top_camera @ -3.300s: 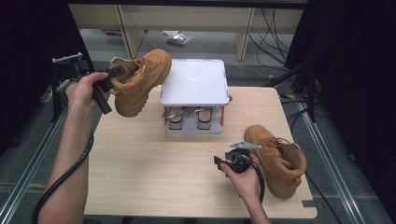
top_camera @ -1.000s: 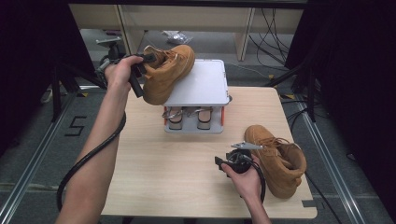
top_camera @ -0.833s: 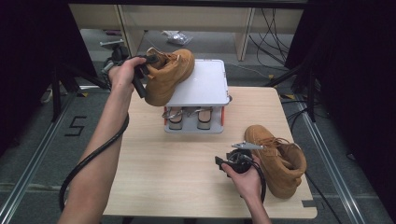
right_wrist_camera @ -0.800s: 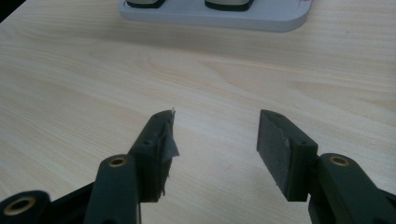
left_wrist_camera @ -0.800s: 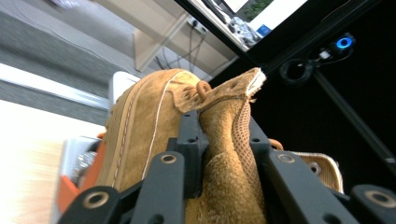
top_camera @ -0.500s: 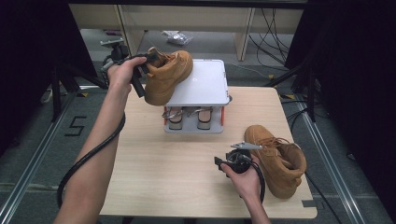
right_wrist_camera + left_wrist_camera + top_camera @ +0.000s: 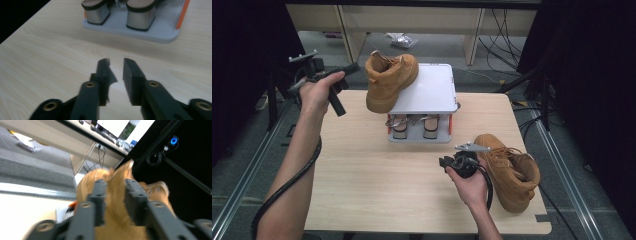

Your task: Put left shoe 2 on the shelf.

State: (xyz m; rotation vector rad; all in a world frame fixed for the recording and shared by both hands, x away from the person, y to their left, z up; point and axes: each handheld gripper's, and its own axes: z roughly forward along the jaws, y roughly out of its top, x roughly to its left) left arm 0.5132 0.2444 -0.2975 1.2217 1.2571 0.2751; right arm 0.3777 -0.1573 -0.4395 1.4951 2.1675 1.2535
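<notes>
Resting on the left edge of a white rack (image 7: 427, 90), a tan boot (image 7: 388, 81) sits in the upper middle of the high view with its toe hanging over the side. The left gripper (image 7: 337, 85) is off to the upper left of that frame, just beside the boot but clear of it, and its black jaws point toward the boot's heel. In the left gripper view the same boot (image 7: 117, 202) is a blur behind and between the two jaws, which have just been closing and stand narrow with a gap left; nothing is pinched there.

A second tan boot (image 7: 509, 170) lies on the wooden table (image 7: 377, 190) at the lower right of the high view. The right gripper (image 7: 446, 163) is just left of it, held low over the bare wood. In the right gripper view its jaws (image 7: 115, 65) have just been closing too, and now stand a narrow gap apart with only tabletop behind them. The rack's grey base (image 7: 140, 31) and two shoe heels (image 7: 117, 12) fill the top of that frame.
</notes>
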